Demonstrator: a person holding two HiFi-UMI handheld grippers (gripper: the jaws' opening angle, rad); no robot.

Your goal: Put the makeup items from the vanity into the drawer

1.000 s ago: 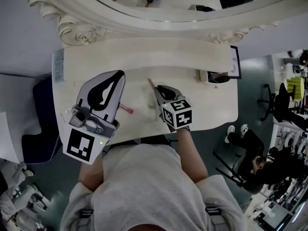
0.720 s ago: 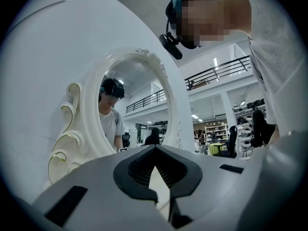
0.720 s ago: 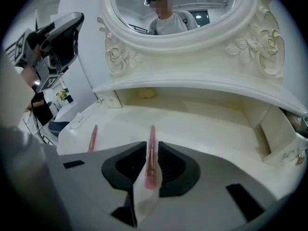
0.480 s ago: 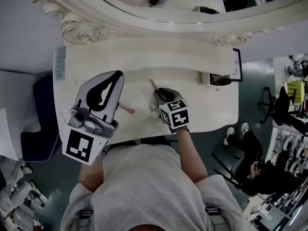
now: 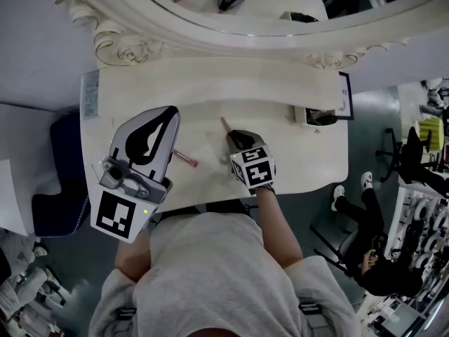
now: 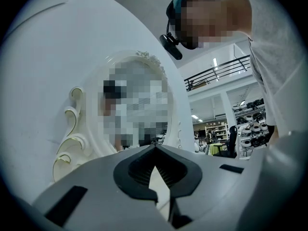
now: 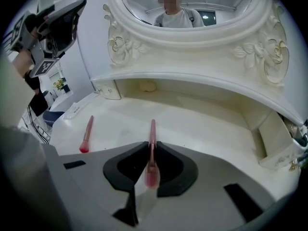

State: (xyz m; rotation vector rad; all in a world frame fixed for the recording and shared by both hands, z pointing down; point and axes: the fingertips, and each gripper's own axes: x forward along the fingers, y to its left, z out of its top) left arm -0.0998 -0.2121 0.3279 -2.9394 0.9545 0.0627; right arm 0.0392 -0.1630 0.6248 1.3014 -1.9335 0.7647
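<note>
The print on the white label strip (image 5: pixel 89 94) at the left edge of the cream-white vanity surface (image 5: pixel 280 90) is too small to read. The cubes on your grippers carry only black-and-white square markers.

Your right gripper (image 5: pixel 231 134) sits low over the middle of the surface, its fingers clamped on a slim pink makeup stick (image 7: pixel 152 131). The stick's far end points toward the carved oval mirror frame (image 7: pixel 192 30).

Your left gripper (image 5: pixel 171 110) is raised above the surface's left part. Its fingers are pressed together at the tips with nothing between them.

There are two pink sticks in all. The second pink stick (image 5: pixel 185 159) lies flat on the surface just beside the left gripper, well apart from the held one.

One small white open box (image 5: pixel 314 114) stands at the right of the surface, under the mirror frame.
</note>
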